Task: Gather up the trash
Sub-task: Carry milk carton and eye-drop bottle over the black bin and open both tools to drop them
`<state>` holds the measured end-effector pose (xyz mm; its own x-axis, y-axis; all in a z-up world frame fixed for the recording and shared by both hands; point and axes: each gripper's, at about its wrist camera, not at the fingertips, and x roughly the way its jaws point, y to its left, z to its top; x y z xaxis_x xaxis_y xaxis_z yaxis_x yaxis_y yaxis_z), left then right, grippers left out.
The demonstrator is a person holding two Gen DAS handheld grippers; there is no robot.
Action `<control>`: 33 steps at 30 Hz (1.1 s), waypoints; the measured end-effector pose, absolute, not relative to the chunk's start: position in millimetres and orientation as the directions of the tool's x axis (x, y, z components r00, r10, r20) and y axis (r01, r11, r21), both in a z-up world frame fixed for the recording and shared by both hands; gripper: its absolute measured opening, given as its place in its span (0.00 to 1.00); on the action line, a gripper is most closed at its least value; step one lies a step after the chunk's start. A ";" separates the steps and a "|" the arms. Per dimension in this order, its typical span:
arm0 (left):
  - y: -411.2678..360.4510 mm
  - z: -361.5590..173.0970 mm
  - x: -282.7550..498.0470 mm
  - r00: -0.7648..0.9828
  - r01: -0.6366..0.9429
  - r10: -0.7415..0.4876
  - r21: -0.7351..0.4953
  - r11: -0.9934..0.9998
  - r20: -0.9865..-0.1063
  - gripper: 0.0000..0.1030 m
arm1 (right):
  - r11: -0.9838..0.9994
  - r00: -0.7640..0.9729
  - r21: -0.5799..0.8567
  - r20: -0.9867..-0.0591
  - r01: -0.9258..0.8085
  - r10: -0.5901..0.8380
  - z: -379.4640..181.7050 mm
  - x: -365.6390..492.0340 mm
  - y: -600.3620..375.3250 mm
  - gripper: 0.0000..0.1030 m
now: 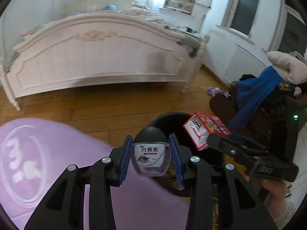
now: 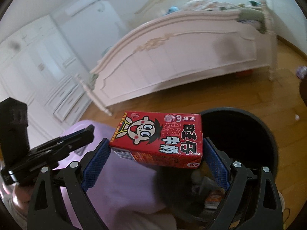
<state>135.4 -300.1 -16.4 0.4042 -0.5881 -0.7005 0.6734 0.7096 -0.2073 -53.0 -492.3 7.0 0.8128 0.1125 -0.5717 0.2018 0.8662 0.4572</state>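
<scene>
bottle (image 1: 150, 154) upright, cap up, carton (image 2: 159, 145) crosswise

Red milk carton (image 2: 157, 140) printed with a cartoon face; clear eye-drop bottle (image 1: 150, 153), black cap, white eye-printed label; black bin (image 2: 249, 134); lilac mat (image 1: 48, 163); white bed (image 1: 99, 57); blue pads (image 1: 125, 159).

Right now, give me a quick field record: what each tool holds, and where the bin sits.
left tool: shut on eye-drop bottle, black cap up
right tool: shut on red milk carton, print upside down
trash bin: black, on the wood floor, just beyond both tools, some trash inside
purple mat: beside the bin
bed: behind
</scene>
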 end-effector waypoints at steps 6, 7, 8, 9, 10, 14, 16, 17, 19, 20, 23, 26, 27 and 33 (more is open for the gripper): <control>-339.8 -28.1 132.1 0.348 0.712 -0.607 -0.219 0.667 -0.715 0.37 | 0.825 0.796 0.489 -0.600 0.283 0.083 -21.9 -61.7 -530.0 0.90; -344.4 -31.7 132.2 0.337 0.717 -0.606 -0.221 0.661 -0.720 0.37 | 0.819 0.792 0.494 -0.605 0.293 0.081 -26.8 -63.1 -534.5 0.90; -349.2 -34.6 131.6 0.328 0.720 -0.606 -0.223 0.657 -0.724 0.37 | 0.811 0.788 0.499 -0.610 0.305 0.080 -32.8 -65.6 -539.9 0.90; -352.0 -37.1 132.2 0.318 0.723 -0.607 -0.228 0.652 -0.728 0.37 | 0.805 0.784 0.502 -0.615 0.315 0.077 -38.3 -68.2 -543.3 0.90; -356.9 -41.2 131.6 0.304 0.726 -0.607 -0.234 0.646 -0.734 0.37 | 0.801 0.780 0.505 -0.621 0.323 0.077 -42.6 -69.0 -546.7 0.90; -372.4 -51.0 129.7 0.273 0.743 -0.598 -0.229 0.629 -0.754 0.38 | 0.780 0.763 0.517 -0.642 0.352 0.081 -60.1 -68.4 -559.3 0.90; -378.1 -54.1 127.8 0.257 0.752 -0.598 -0.231 0.617 -0.759 0.38 | 0.774 0.758 0.520 -0.648 0.361 0.081 -66.0 -69.2 -563.2 0.90; -380.5 -54.6 127.3 0.252 0.756 -0.597 -0.231 0.613 -0.762 0.38 | 0.771 0.754 0.521 -0.651 0.366 0.082 -69.3 -69.3 -565.6 0.90; -384.6 -55.8 126.5 0.243 0.761 -0.596 -0.231 0.607 -0.766 0.38 | 0.765 0.749 0.524 -0.658 0.375 0.084 -74.5 -69.5 -569.8 0.90; -385.8 -56.4 126.7 0.238 0.763 -0.595 -0.232 0.604 -0.768 0.38 | 0.763 0.747 0.525 -0.659 0.377 0.084 -75.9 -68.9 -570.7 0.90; -390.4 -59.0 127.0 0.224 0.769 -0.593 -0.233 0.595 -0.774 0.38 | 0.758 0.741 0.524 -0.667 0.389 0.080 -80.5 -69.4 -574.3 0.90; -394.4 -61.4 125.7 0.215 0.774 -0.592 -0.234 0.589 -0.777 0.39 | 0.752 0.729 0.522 -0.679 0.403 0.080 -84.4 -68.3 -575.2 0.90; -394.3 -61.4 126.2 0.210 0.775 -0.594 -0.238 0.585 -0.777 0.39 | 0.750 0.726 0.522 -0.683 0.408 0.081 -86.2 -68.5 -576.1 0.90; -389.6 -57.3 124.2 0.213 0.775 -0.611 -0.249 0.581 -0.762 0.66 | 0.739 0.698 0.514 -0.711 0.435 0.083 -92.6 -67.4 -577.0 0.91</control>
